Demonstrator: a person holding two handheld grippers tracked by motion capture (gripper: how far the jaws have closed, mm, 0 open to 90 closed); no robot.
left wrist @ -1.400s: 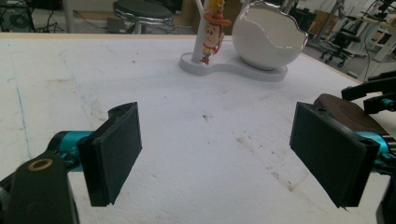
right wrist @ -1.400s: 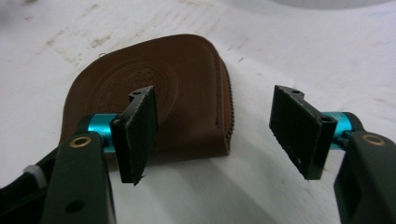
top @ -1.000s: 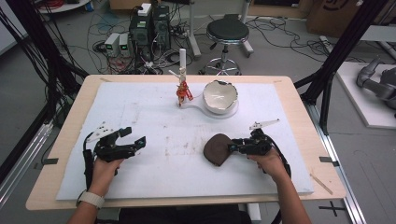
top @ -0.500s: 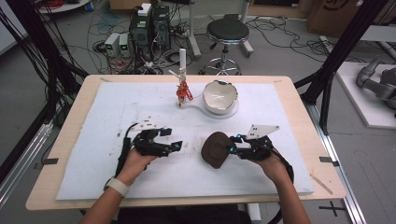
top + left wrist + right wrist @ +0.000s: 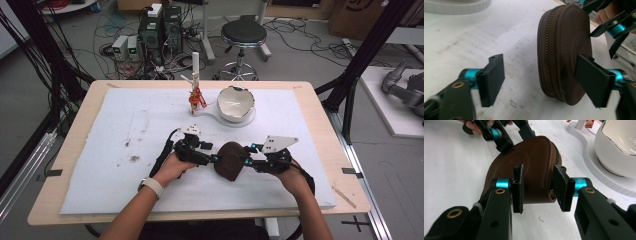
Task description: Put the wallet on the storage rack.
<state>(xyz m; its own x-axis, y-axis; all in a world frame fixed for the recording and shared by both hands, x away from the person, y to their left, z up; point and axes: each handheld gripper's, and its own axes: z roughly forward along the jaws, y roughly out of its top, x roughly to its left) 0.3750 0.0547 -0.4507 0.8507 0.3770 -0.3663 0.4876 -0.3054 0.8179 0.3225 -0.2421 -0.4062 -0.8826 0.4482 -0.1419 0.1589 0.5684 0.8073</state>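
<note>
The brown zip pouch point(image 5: 230, 160) stands on edge on the worktop between both tongs, its right end pinched in the right tongs point(image 5: 248, 161), while the left tongs point(image 5: 214, 159), just closing, straddle its left end without gripping.

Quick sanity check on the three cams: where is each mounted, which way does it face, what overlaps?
High view: fixed above the person's side, looking forward and down on the white-covered table; both forearms and each claw show.
Left gripper view: rides the left claw, looking along its open jaws, which have just been closing, at the brown zippered leather pouch standing on edge between them.
Right gripper view: rides the right claw, shut on the pouch's edge, facing the left claw and the white bowl-shaped dish.
Shared: all three show the pouch; each gripper view shows the other claw.
</note>
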